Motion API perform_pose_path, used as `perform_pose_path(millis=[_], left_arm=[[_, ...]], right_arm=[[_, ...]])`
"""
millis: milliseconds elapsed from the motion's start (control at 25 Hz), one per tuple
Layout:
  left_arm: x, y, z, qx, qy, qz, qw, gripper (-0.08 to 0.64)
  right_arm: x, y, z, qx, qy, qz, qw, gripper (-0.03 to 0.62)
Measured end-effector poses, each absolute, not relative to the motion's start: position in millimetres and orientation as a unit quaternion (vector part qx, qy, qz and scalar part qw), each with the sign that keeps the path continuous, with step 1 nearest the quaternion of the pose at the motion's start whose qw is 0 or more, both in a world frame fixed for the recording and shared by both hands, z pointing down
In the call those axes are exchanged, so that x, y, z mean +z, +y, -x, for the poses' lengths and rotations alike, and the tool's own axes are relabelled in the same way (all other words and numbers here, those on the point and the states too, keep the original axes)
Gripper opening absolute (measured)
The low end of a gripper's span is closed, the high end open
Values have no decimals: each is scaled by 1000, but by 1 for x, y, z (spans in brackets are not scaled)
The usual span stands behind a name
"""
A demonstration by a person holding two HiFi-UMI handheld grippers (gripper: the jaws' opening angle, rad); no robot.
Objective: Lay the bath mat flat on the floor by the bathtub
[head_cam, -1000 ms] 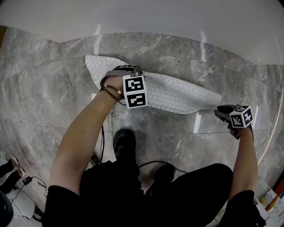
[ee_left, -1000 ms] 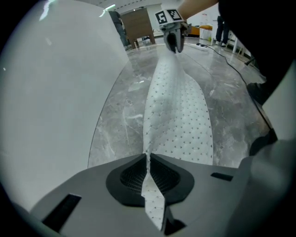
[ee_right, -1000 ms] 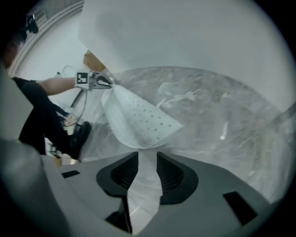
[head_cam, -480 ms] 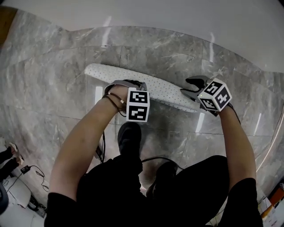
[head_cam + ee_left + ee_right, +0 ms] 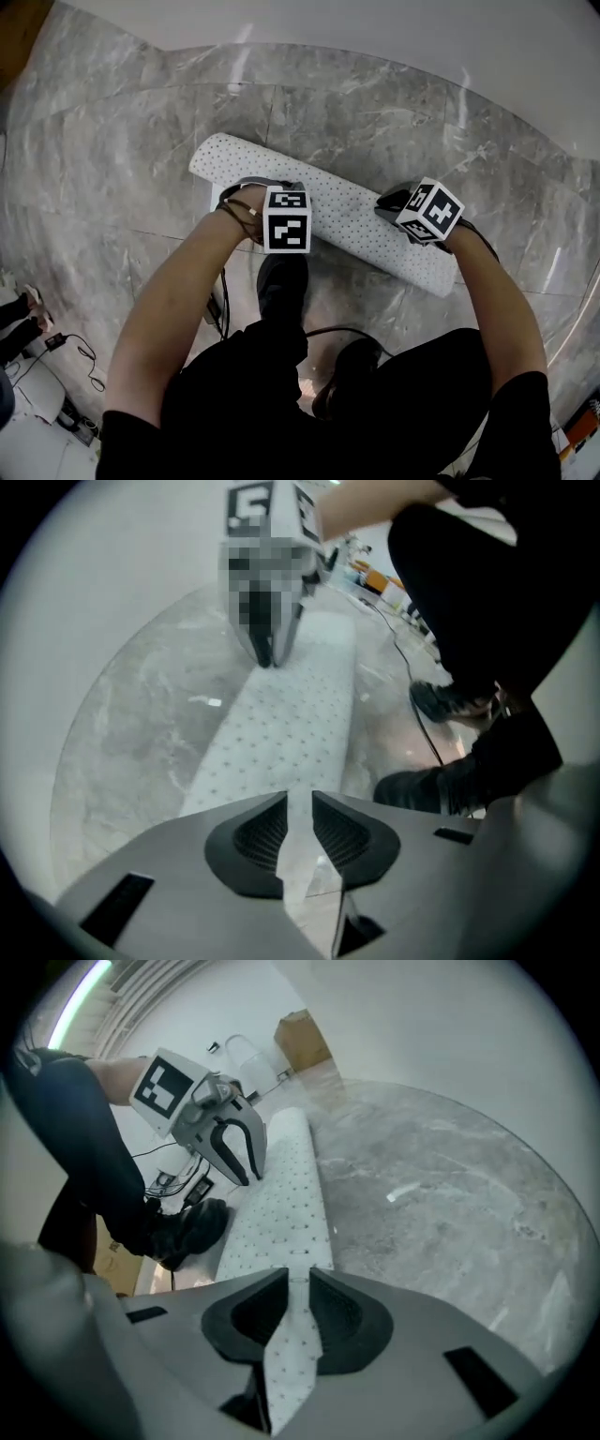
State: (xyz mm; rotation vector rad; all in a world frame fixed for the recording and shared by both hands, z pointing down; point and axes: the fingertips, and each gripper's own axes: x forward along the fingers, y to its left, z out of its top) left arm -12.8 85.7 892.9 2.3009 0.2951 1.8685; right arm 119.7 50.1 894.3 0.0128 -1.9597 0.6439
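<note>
A white dotted bath mat (image 5: 356, 220) lies folded into a long narrow strip on the grey marble floor (image 5: 122, 159), slanting down to the right, below the white bathtub (image 5: 375, 28). My left gripper (image 5: 261, 184) points steeply down on the strip's left part. Its jaws have just been opening a little, and mat fabric (image 5: 281, 733) still fills the gap between them (image 5: 300, 803). My right gripper (image 5: 394, 202) stands on the strip's right part. Its jaws have just been closing, and a fold of mat (image 5: 281, 1194) is pinched between them (image 5: 298, 1279).
The person's black shoes (image 5: 281, 291) stand just below the mat, with a black cable (image 5: 323, 333) on the floor by them. Cables and small items (image 5: 52, 342) lie at the bottom left. A cardboard box (image 5: 302, 1040) stands far off along the tub.
The right gripper came from beyond the mat's right end onto the mat and closed on it. The mat went from a wider, uneven spread to a narrow strip. The left hand shifted slightly.
</note>
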Motion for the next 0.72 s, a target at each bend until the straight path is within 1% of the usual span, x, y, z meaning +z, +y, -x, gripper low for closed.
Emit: perform_pose_path(millis=[40, 80, 120, 160, 240, 280, 320, 360, 440, 480, 520, 640, 720], left_arm=[[887, 68, 10, 611, 63, -784, 92, 114], [881, 48, 9, 599, 25, -794, 96, 156], [878, 30, 10, 595, -7, -799, 92, 182], [878, 16, 14, 598, -29, -797, 80, 206], [886, 4, 22, 619, -38, -783, 53, 234], [891, 4, 24, 627, -32, -777, 44, 238], [895, 7, 24, 633, -23, -773, 37, 228], [898, 11, 23, 637, -10, -770, 31, 198], [902, 16, 21, 648, 14, -761, 16, 103], [902, 17, 20, 654, 22, -756, 5, 84], [902, 16, 18, 658, 28, -753, -7, 8], [899, 9, 15, 654, 29, -755, -30, 8], [897, 3, 15, 645, 16, -763, -24, 9]], right_arm=[[894, 44, -123, 266, -816, -19, 513, 122], [894, 39, -128, 265, -814, -30, 516, 226], [896, 38, -133, 272, -810, -37, 519, 265], [898, 42, -137, 286, -804, -38, 520, 281], [904, 60, -139, 317, -792, -23, 521, 279], [905, 70, -139, 320, -790, -11, 522, 263], [906, 77, -138, 313, -791, 0, 525, 228], [905, 80, -138, 301, -794, 7, 528, 200], [901, 77, -139, 269, -799, 14, 537, 150], [899, 75, -139, 252, -801, 16, 543, 125], [896, 73, -139, 232, -802, 18, 550, 117], [888, 63, -140, 168, -802, 18, 573, 100], [881, 51, -141, 126, -801, 8, 585, 67]])
